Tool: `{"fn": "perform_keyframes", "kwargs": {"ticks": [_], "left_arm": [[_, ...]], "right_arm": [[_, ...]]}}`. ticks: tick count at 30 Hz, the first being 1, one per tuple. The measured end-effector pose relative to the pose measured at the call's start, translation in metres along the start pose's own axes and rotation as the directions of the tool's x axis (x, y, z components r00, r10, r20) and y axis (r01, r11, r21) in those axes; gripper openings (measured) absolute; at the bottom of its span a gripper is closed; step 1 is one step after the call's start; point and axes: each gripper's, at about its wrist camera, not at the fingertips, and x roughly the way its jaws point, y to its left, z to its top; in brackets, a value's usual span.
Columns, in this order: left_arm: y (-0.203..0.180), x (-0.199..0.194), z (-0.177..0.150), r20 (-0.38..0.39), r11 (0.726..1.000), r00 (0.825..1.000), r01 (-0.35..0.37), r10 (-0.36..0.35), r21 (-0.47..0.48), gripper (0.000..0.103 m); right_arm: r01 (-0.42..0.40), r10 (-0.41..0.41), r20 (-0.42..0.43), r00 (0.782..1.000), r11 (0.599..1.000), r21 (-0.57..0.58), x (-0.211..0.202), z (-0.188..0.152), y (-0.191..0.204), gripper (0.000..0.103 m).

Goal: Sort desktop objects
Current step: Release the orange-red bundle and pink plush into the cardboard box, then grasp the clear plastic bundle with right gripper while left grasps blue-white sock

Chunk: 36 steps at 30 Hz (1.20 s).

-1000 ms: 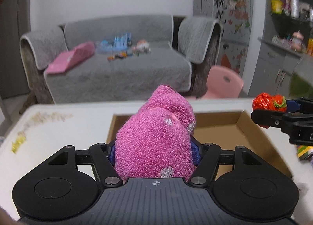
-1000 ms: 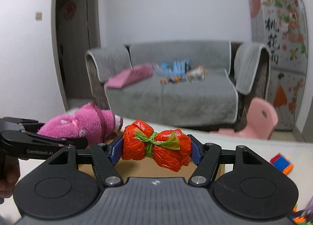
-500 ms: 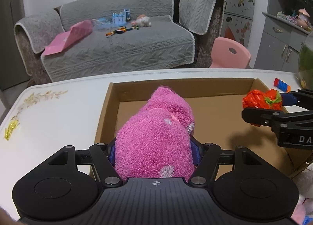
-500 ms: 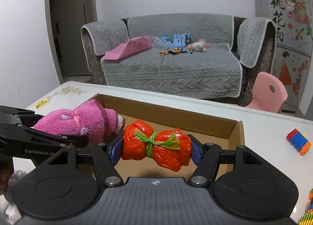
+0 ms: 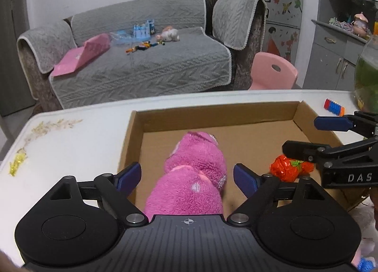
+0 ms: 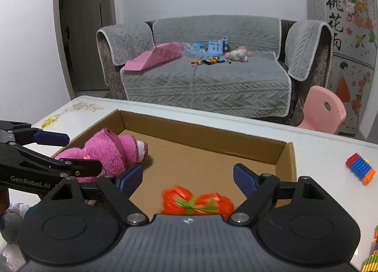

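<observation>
A pink fluffy sock bundle (image 5: 193, 172) lies in the open cardboard box (image 5: 212, 113) at its near left; it also shows in the right wrist view (image 6: 108, 151). My left gripper (image 5: 187, 177) is open, its blue pads apart on either side of the bundle. An orange-red plastic bundle tied with green (image 6: 197, 202) is blurred inside the box near the front right; it also shows in the left wrist view (image 5: 289, 169). My right gripper (image 6: 187, 177) is open above it, empty. The box (image 6: 285, 156) stands on a white table.
A stack of coloured blocks (image 6: 360, 168) lies on the white table (image 6: 330, 144) right of the box, also in the left wrist view (image 5: 333, 107). More coloured blocks (image 6: 372, 260) sit at the near right. Crumpled white paper (image 6: 14, 212) lies at the near left. A grey sofa (image 6: 200, 78) stands beyond.
Both grippers have opened. The pink sock bundle and the orange-red bundle have dropped from the jaws into the box. Both grippers came lower over the box.
</observation>
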Motion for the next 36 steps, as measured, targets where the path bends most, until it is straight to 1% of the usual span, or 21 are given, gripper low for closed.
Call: {"fn": "perform_keyframes", "kwargs": {"ticks": [2,5,9,12,15,19,21,23,25,27,30,33,36], "left_arm": [[0.004,-0.015,0.003,0.034,1.000,0.999,-0.002,0.002,0.000,0.091],[0.013,-0.042,0.004,0.091,1.000,0.996,-0.023,0.024,-0.008,0.102],[0.026,-0.074,-0.003,0.122,0.999,0.991,-0.053,0.052,0.001,0.103],[0.036,-0.090,-0.018,0.117,0.998,0.991,-0.064,0.065,-0.012,0.103],[0.045,-0.102,-0.049,0.094,0.997,0.992,-0.080,0.081,-0.012,0.103],[0.049,-0.105,-0.086,0.050,0.996,0.996,-0.082,0.080,0.040,0.103],[0.049,-0.105,-0.100,0.042,0.996,0.998,-0.053,0.051,0.070,0.103],[0.052,-0.104,-0.110,0.025,0.995,1.000,-0.005,0.002,0.096,0.103],[0.051,-0.100,-0.119,0.009,0.993,1.000,0.020,-0.021,0.120,0.103],[0.052,-0.093,-0.123,-0.017,0.991,0.999,0.032,-0.030,0.128,0.103],[0.056,-0.086,-0.132,-0.043,0.992,0.999,0.020,-0.015,0.125,0.103],[0.056,-0.085,-0.131,-0.038,0.993,0.999,0.024,-0.020,0.117,0.103],[0.057,-0.082,-0.129,-0.041,0.994,0.999,0.032,-0.028,0.103,0.103]], "right_arm": [[0.003,-0.003,0.022,1.000,1.000,-0.001,-0.009,0.003,0.000,0.082],[0.006,-0.005,0.063,0.998,1.000,-0.007,-0.028,0.008,-0.001,0.086],[0.006,-0.002,0.097,0.995,0.999,-0.041,-0.055,0.005,0.004,0.093],[0.006,0.001,0.106,0.994,0.998,-0.065,-0.074,-0.005,0.005,0.096],[-0.003,0.009,0.109,0.994,0.998,-0.055,-0.089,-0.014,0.002,0.096],[-0.050,0.062,0.125,0.990,0.995,-0.090,-0.109,-0.037,0.004,0.098],[-0.061,0.077,0.122,0.990,0.989,-0.135,-0.117,-0.049,0.007,0.101],[-0.049,0.068,0.102,0.992,0.982,-0.180,-0.119,-0.062,0.010,0.102],[-0.026,0.044,0.087,0.995,0.980,-0.196,-0.115,-0.070,0.006,0.102],[-0.017,0.027,0.057,0.998,0.985,-0.170,-0.107,-0.074,-0.003,0.102],[0.021,-0.016,0.033,0.999,0.990,-0.136,-0.092,-0.074,-0.015,0.099],[0.051,-0.050,0.019,0.999,0.998,-0.047,-0.077,-0.068,-0.028,0.094],[0.071,-0.071,0.013,0.997,0.997,0.014,-0.062,-0.065,-0.038,0.094]]}}
